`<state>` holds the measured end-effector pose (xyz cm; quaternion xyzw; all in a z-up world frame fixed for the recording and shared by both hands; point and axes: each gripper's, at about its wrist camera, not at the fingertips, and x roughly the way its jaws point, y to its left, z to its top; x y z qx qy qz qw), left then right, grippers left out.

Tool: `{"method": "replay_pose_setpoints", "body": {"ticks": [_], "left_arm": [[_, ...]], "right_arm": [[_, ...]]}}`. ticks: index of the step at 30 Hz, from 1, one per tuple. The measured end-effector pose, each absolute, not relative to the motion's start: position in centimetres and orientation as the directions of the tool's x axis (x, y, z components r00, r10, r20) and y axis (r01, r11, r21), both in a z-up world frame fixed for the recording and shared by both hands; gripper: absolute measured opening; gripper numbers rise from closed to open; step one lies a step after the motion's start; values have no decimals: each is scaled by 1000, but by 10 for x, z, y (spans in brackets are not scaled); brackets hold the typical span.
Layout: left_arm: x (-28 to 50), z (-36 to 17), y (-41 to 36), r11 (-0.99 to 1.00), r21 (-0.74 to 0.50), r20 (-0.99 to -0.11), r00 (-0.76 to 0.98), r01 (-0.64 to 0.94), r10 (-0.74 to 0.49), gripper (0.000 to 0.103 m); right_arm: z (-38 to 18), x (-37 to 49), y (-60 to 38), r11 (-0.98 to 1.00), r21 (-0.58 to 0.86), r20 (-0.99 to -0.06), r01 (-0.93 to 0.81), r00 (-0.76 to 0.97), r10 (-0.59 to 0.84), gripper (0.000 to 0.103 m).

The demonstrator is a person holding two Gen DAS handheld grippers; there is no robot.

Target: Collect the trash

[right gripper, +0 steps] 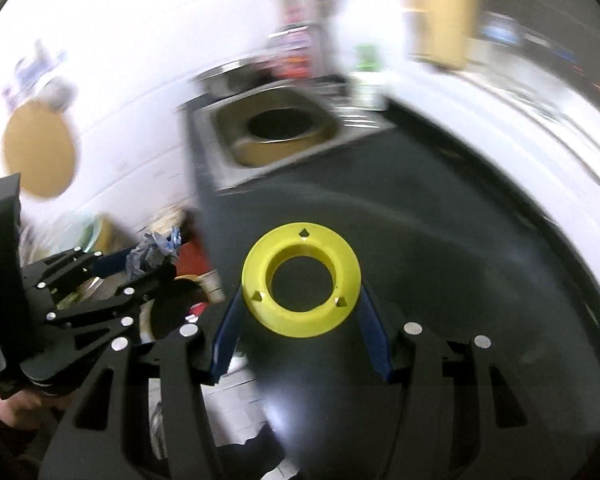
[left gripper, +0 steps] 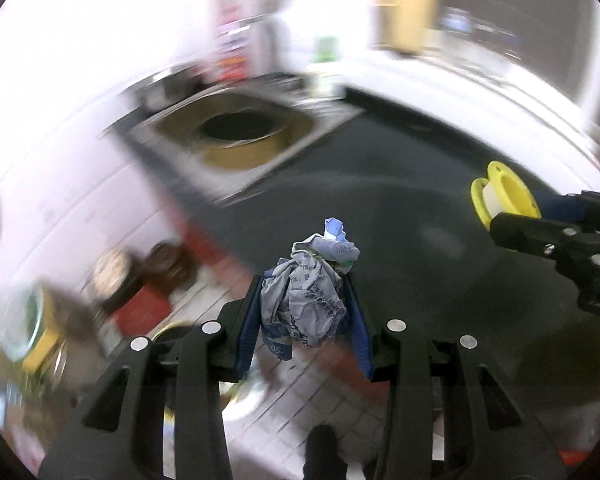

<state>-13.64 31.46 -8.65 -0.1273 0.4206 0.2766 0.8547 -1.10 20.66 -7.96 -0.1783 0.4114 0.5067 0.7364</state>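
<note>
The left gripper was clamped on a crumpled paper wad, held out past the dark countertop's left edge, above the tiled floor. The right gripper pinched a yellow spool over the counter's broad bare middle. The sink lay well beyond both, at the far corner.

1. Grippers: two. The left gripper clamps a paper wad; the right gripper clamps a spool.
2. Crumpled paper wads: one, printed grey and blue.
3. Yellow spools: one, ring-shaped.
4. Sinks: one, set in the dark counter.
5. Round basins in the sink: one.
</note>
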Motion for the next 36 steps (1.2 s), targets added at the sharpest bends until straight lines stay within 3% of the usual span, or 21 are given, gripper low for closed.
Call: {"method": "replay_pose_setpoints", "body": {"ticks": [6,12,23,29,30,31,32,33,34,36], "left_arm": [[-230,-127,387,645,31,-831,339,-763,441,39],[-289,-186,434,529,-7,-865,270,-849,423,39],[-303,-299,489,494,-87,-891,289,-865,351,39],[-303,-330,498,492,-92,-905,279,-866,322,40],[-303,-334,499,490,-97,-906,281,-866,317,43],[-303,-335,500,488,-102,-904,285,-867,318,51],[-303,-338,501,487,-112,-902,294,-866,316,64],[-303,-338,502,485,-113,-901,295,-867,318,71],[-303,-339,502,477,-103,-899,287,-873,332,78],[-303,-341,503,473,-109,-900,289,-874,326,78]], "right_arm": [[-108,-85,317,183,216,-805,-959,-69,589,54],[-163,-137,399,74,269,-841,-960,-197,504,54],[-296,-165,489,70,276,-913,-959,-238,332,54],[-325,-164,506,79,274,-924,-959,-239,299,54],[-327,-164,509,78,285,-922,-955,-251,295,54],[-328,-165,511,81,289,-922,-954,-254,292,54],[-330,-165,513,84,293,-923,-952,-259,285,60],[-332,-165,515,85,305,-921,-948,-271,279,71],[-331,-164,514,84,311,-919,-947,-277,280,74],[-329,-163,515,80,305,-919,-949,-271,287,74]]}}
